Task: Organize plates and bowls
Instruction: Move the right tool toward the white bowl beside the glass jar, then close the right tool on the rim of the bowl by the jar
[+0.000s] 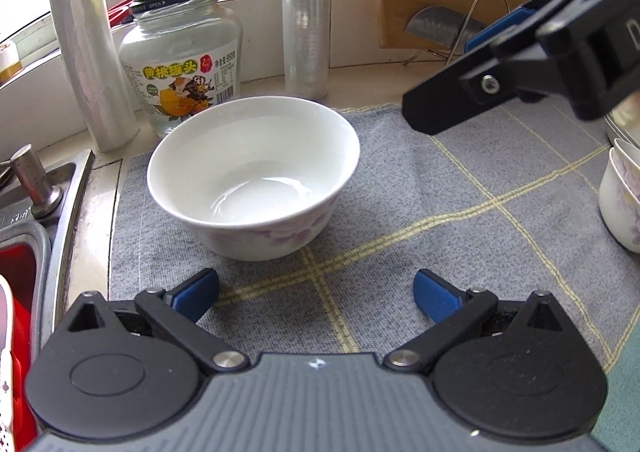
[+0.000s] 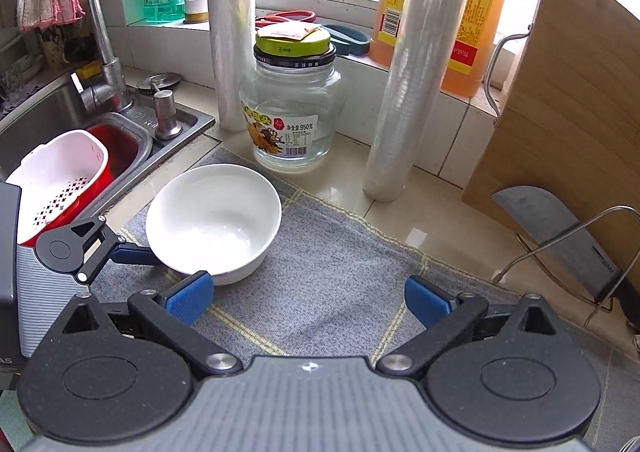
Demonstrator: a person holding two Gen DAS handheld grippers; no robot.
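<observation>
Kitchen counter by a window sill, grey checked cloth (image 1: 420, 188) spread beside the sink (image 2: 48, 112).

White bowl (image 1: 254, 176) with a faint pink flower print sat upright on the cloth, empty, near the cloth's sink-side edge. Left gripper (image 1: 316, 292) pointed down at it, jaws wide apart, nothing between the blue pads; bowl just ahead of the fingertips, not touched. Right gripper (image 2: 306, 298) hovered over bare cloth to the right of the bowl, jaws likewise spread, holding nothing. Behind the bowl: glass jar (image 2: 292, 112) with green lid, two upright rolls of cling film (image 2: 424, 64), orange bottle (image 2: 472, 12) on the sill. Wooden cutting board (image 2: 560, 92) leaned at right, cleaver (image 2: 560, 240) in a wire stand before it. More flowered bowls (image 1: 622, 200), stacked, at the left view's right edge.
</observation>
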